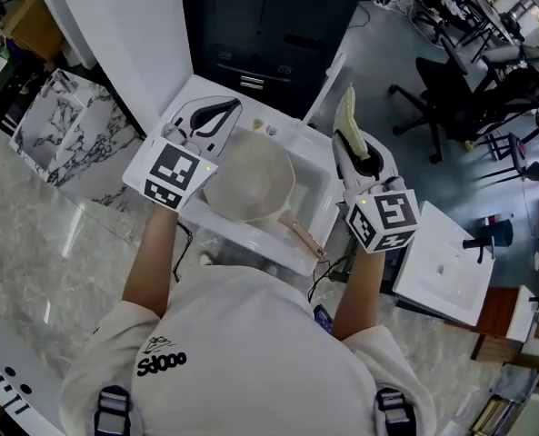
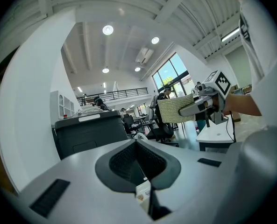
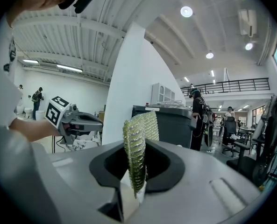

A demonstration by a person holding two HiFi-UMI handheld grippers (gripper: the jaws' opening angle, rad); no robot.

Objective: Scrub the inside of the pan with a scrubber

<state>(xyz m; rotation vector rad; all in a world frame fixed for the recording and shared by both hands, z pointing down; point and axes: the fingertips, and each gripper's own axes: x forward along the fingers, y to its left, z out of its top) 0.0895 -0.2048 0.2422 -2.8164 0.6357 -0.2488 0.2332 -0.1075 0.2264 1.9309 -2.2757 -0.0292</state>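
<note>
1. A flat yellow-green woven scrubber [image 1: 345, 118] is pinched upright in the right hand-held gripper [image 1: 354, 150], above the right edge of a white sink [image 1: 316, 178].
2. A round pale pan [image 1: 249, 183] lies in that sink, below and left of the scrubber, with its wooden handle [image 1: 304, 236] pointing towards the person's right.
3. The left hand-held gripper [image 1: 216, 116] is pressed together on nothing by the pan's left rim; contact is unclear.
4. The scrubber's long axis would probably need tipping down-left into the pan.

Glossy marbled floor [image 1: 33, 243], white pillar [image 1: 114, 34], dark cabinet [image 1: 269, 25], office chairs [image 1: 433, 98], round ceiling lights [image 2: 108, 30], tall windows [image 2: 168, 71].
</note>
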